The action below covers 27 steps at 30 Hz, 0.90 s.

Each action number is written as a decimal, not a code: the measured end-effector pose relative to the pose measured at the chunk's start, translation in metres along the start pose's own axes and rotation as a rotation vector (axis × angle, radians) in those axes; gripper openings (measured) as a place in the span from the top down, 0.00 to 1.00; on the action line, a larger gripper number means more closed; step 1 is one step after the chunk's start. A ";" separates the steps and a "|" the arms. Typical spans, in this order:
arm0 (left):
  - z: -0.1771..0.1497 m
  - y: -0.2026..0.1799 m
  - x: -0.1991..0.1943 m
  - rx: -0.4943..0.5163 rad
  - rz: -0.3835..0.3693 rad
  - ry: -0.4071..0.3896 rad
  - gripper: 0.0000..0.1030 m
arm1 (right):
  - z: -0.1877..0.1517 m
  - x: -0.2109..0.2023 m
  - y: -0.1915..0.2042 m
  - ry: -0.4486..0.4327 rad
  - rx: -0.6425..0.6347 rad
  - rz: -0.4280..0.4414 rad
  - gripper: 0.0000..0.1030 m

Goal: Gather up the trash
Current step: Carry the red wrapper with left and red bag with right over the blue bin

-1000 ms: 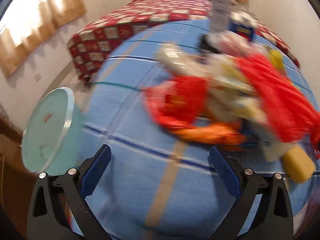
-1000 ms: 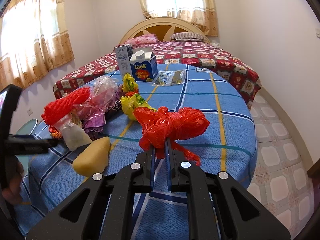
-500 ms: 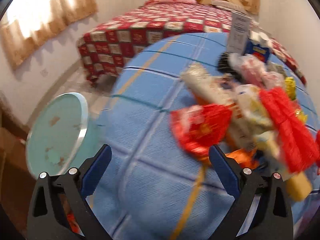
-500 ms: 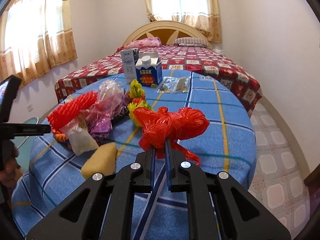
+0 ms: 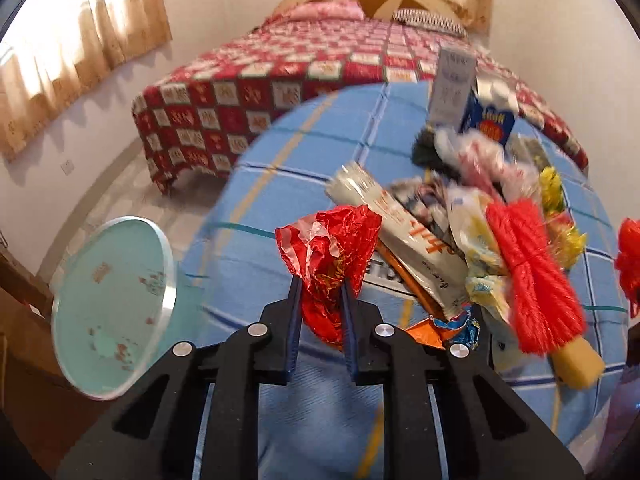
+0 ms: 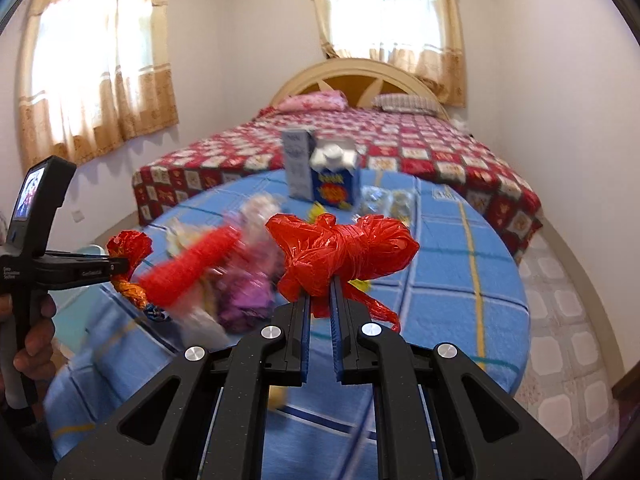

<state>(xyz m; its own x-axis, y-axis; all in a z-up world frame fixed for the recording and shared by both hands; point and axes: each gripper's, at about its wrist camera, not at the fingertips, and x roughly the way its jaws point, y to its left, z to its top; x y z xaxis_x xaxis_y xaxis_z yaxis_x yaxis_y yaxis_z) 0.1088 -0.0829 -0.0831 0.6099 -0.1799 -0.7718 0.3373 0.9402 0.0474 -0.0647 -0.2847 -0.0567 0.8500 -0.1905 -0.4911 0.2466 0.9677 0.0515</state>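
Pinching a crumpled red foil wrapper [image 5: 332, 256], the left gripper [image 5: 320, 292] has just closed its jaws on it; both blue pads press into the lower half and the wrapper sticks up above the fingertips, clear of the blue plaid tablecloth [image 5: 304, 148]. Right wrist view shows the same: wrapper [image 6: 130, 246] at the tip of the left gripper [image 6: 120, 266], a hand [image 6: 34, 344] on its handle at the left edge.

Right gripper [image 6: 320, 292] is pressed together on a knotted red plastic bag [image 6: 344, 252], bag bunched above the fingertips, a loose tail hanging down to the right.

Remaining trash pile [image 5: 472, 216] sits on the round table right of the left gripper: white printed wrapper, red mesh net [image 5: 532, 276], yellow sponge-like piece [image 5: 578, 362], orange and blue foil scraps near the edge. Much of it is motion-blurred.

Two cartons at the far side of the table: blue milk carton [image 6: 336, 184] touching a grey-white one [image 6: 298, 168].

Round glass tabletop [image 5: 112, 308], lower, left of the table. Bed with red checked quilt [image 6: 400, 152] behind.
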 end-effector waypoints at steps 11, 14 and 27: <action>-0.001 0.082 -0.059 -0.054 0.197 -0.133 0.83 | 0.042 0.009 0.087 -0.046 -0.117 0.149 0.91; -0.009 0.107 -0.055 -0.065 0.256 -0.107 0.83 | 0.047 0.021 0.116 -0.039 -0.160 0.186 0.91; -0.041 0.197 -0.035 -0.131 0.406 -0.014 0.83 | 0.043 0.078 0.213 0.039 -0.304 0.288 0.91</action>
<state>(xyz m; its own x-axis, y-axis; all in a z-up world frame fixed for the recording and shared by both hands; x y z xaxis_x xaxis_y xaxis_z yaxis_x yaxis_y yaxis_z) 0.1247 0.1203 -0.0725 0.6843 0.2094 -0.6985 -0.0257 0.9642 0.2639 0.0744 -0.1004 -0.0463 0.8444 0.0961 -0.5270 -0.1526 0.9862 -0.0646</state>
